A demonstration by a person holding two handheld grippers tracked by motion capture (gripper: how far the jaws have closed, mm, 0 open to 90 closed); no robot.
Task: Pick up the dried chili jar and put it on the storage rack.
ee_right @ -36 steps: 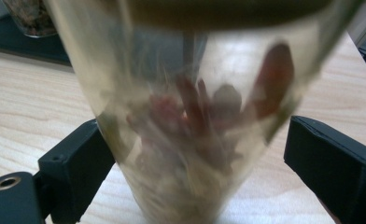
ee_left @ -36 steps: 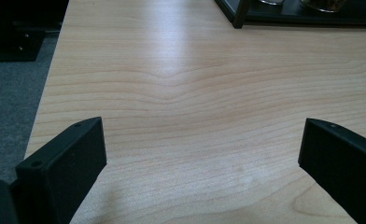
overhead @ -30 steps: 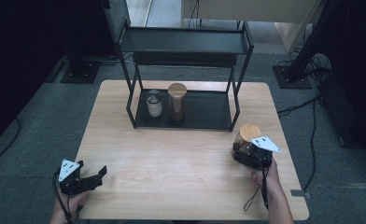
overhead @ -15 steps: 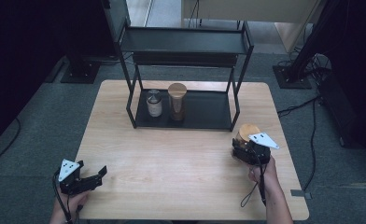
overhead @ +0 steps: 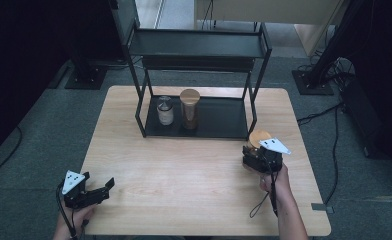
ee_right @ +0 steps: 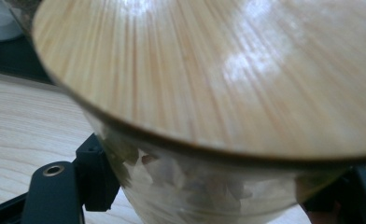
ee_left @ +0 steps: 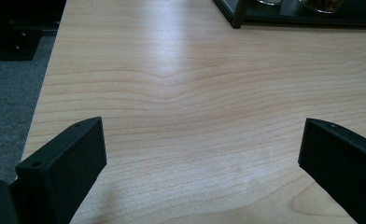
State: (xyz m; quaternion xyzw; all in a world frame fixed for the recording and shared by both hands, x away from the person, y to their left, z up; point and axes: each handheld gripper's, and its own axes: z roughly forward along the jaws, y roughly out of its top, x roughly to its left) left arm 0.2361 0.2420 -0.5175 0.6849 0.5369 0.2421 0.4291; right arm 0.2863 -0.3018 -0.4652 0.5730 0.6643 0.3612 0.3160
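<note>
My right gripper (overhead: pixel 254 151) is shut on a glass jar with a round wooden lid (overhead: pixel 260 137), near the table's right edge and just in front of the black rack's right leg. In the right gripper view the jar (ee_right: pixel 218 93) is very close, its lid on top and pale pieces inside, with my right gripper (ee_right: pixel 225 189) pressing a black jaw on each side. I cannot tell whether the jar's base touches the table. My left gripper (overhead: pixel 103 189) is open at the near left corner, with bare wood between its jaws in the left gripper view (ee_left: pixel 200 154).
A black two-level rack (overhead: pixel 199 46) stands at the back middle of the wooden table (overhead: pixel 184 165). Its bottom tray (overhead: pixel 224 120) holds a small glass jar (overhead: pixel 165 111) and a taller jar with a wooden lid (overhead: pixel 189 108). Grey carpet surrounds the table.
The right gripper has shifted a little left and toward the rack, with the jar in it. The left gripper has stayed where it was.
</note>
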